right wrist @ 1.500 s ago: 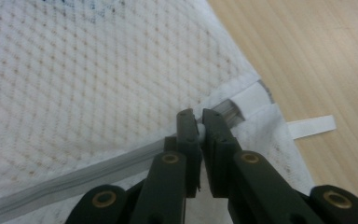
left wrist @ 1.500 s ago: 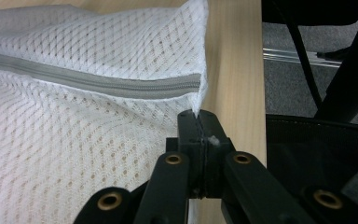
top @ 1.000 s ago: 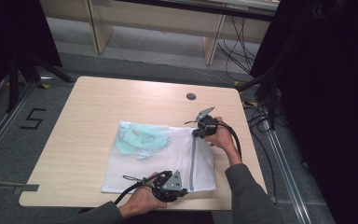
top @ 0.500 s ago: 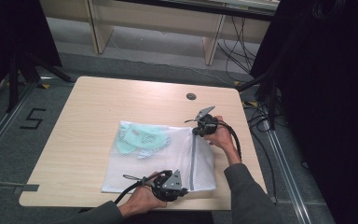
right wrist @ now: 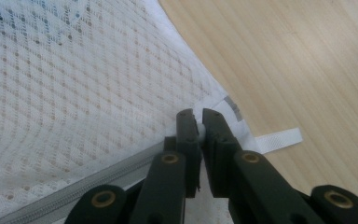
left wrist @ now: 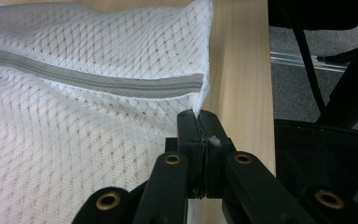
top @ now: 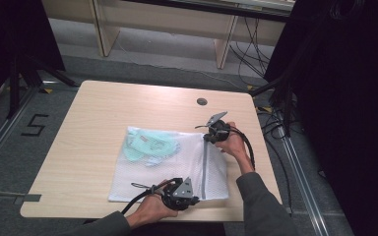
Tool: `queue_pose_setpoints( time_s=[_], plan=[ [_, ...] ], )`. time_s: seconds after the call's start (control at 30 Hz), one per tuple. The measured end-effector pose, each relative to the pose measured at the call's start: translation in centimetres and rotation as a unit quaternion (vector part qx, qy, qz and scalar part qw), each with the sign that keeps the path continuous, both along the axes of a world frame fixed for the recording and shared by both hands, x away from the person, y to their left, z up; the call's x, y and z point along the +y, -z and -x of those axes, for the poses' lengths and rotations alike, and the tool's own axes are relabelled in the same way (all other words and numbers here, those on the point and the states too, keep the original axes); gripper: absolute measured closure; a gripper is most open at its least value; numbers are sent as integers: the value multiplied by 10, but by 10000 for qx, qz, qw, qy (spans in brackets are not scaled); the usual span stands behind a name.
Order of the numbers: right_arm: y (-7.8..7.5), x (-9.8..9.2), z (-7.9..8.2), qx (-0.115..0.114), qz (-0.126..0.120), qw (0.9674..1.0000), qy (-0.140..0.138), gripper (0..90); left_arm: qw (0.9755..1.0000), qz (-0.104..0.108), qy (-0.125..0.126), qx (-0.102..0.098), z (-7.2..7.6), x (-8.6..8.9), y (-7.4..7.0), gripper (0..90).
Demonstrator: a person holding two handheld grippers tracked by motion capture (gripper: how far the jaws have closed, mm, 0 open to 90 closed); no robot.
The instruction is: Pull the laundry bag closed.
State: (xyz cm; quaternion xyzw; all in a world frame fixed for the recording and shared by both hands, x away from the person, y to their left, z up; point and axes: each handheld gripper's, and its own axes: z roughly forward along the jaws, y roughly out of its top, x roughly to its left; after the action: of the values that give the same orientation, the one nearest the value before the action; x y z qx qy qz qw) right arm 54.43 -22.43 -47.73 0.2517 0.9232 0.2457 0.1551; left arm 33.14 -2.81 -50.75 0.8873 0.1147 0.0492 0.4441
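White mesh laundry bag (top: 170, 164) lies flat on the near right part of the wooden table (top: 103, 113), its grey zipper (top: 204, 169) running along the right-hand side; pale green garment (top: 150, 146) shows through the mesh toward the far left corner of the bag; small white tab (right wrist: 279, 139) sticks out from the far corner onto bare wood.

Left gripper (left wrist: 199, 122) at the near corner of the bag, by the table's front edge; jaws pressed together, pinching the mesh edge just below the zipper end.

Right gripper (right wrist: 196, 122) at the far right corner; jaws nearly together, clamped on the bag's white hem beside the zipper's other end.

Against the view a second earlier: no change noted; both hands in the same places, bag in the same outline and spot on the table, garment unmoved inside, both grips the same.

Dark round grommet (top: 202, 102) in the tabletop beyond the bag.
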Motion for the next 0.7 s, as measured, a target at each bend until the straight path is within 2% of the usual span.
queue_pose_setpoints(
  time_s=[0.13, 0.17, 0.2, 0.33, 0.37, 0.43, 0.5, 0.57, 0.6, 0.63, 0.7],
  plan=[
    [0, 0, 0, 3, -26, 10000, 21, 828, 9999, 40, -4, 102, 0, -1, 1, 874],
    [0, -1, -1, -63, -31, 10000, 52, 817, 9999, 42, 6, 133, 0, -1, 1, 866],
    [0, -1, -1, -7, -43, 9999, 110, 813, 9999, 60, 22, 136, 0, -1, 1, 860],
    [-2, -1, 0, -51, -83, 9998, 150, 788, 9997, 162, -31, 160, 0, -1, -1, 818],
    [-3, -1, 0, -19, -100, 9997, 236, 762, 9998, 107, -16, 140, -1, 1, -3, 806],
    [-3, -1, 0, 44, -177, 9993, 313, 688, 9997, 186, -99, 154, -2, 2, -4, 765],
    [-6, -3, 1, 52, -219, 9992, 322, 670, 9994, 246, -181, 176, -4, 5, -7, 725],
    [-10, -3, 4, 103, -416, 9980, 460, 637, 9992, 261, -283, 129, -8, 9, -10, 653],
    [-11, -3, 5, 138, -502, 9974, 499, 610, 9988, 287, -365, 175, -9, 11, -11, 613],
    [-12, -3, 5, 74, -541, 9972, 507, 596, 9987, 279, -412, 121, -11, 15, -14, 588],
    [-14, -3, 9, 91, -591, 9970, 488, 567, 9980, 370, -496, 127, -13, 19, -17, 542]
  ],
)
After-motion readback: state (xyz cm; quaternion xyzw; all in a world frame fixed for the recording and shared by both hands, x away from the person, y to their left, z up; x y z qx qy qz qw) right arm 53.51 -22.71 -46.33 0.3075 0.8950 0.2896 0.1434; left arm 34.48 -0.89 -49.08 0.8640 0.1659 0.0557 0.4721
